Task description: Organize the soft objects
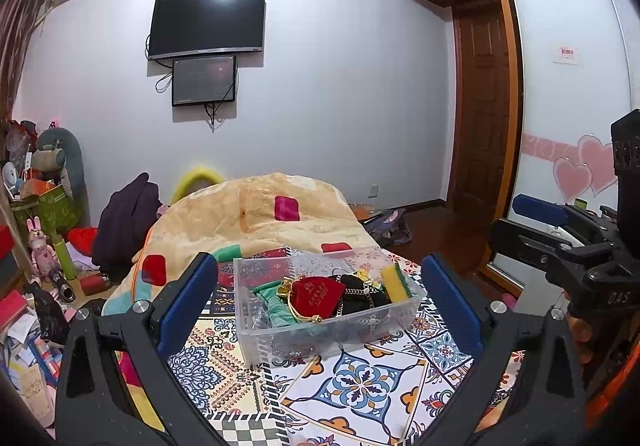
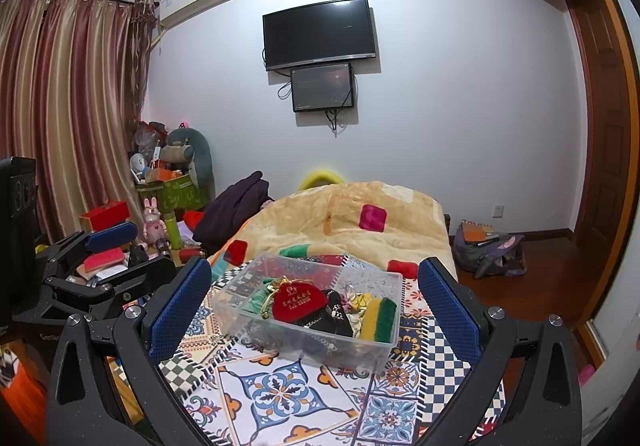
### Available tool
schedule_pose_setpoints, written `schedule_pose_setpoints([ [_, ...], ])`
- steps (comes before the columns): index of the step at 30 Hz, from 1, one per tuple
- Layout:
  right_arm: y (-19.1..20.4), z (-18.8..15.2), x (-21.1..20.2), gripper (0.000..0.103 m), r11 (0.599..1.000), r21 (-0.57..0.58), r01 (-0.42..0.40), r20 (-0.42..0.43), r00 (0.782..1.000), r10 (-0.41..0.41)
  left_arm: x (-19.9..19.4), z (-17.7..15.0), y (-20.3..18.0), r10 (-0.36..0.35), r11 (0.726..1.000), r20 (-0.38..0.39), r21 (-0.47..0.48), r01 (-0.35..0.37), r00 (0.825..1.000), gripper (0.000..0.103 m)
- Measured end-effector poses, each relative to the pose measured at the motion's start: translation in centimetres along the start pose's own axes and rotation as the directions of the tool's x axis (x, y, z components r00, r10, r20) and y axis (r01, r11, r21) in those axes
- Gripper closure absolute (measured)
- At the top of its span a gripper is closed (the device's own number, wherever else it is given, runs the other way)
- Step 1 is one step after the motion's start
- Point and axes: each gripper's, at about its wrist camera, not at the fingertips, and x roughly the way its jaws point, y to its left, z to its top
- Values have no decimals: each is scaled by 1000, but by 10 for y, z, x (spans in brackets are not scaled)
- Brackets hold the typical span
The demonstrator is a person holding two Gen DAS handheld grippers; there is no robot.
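Clear plastic box with soft red velvet pouch sits on your patterned bed cover | both claws, left claw and right claw, wide, holding nothing | grab carelessly and the chains may snag, tipping the light box.

Even indoor light; edges warped, perhaps soft.

Both wrist cameras sit low over the patterned cloth and face down the bed toward the TV wall, with the bin close in front. The left view looks from the bin's left, the right from its right; each catches the other gripper at its edge
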Motion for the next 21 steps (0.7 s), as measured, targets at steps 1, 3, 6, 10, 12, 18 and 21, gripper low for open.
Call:
schedule_pose_setpoints([
  [1,0,0,0,0,1000,0,-1,-2,1000,1,0,1,0,-3,1000,-2,1,3,1000,0],
  [3,1,1,1,0,1000,0,1,-7,1000,-1,0,1,-1,1,1000,-1,1,-1,1000,0],
  [6,2,0,2,0,1000,1,1,-17,1000,-1,0,1,0,2,1000,-2,-3,-2,1000,0],
  [10,1,0,4,0,1000,8,-4,-27,1000,4,0,2,0,-1,1000,-4,-6,1,1000,0],
  [12,1,0,4,0,1000,12,-5,-31,1000,5,0,3,1,1,1000,-3,-6,-1,1000,0],
  [18,0,-1,4,0,1000,18,-7,-36,999,8,0,2,1,11,1000,4,-6,-11,1000,0],
  [21,0,-1,4,0,1000,18,-7,-36,999,7,0,3,3,5,1000,-1,-16,-5,1000,0],
])
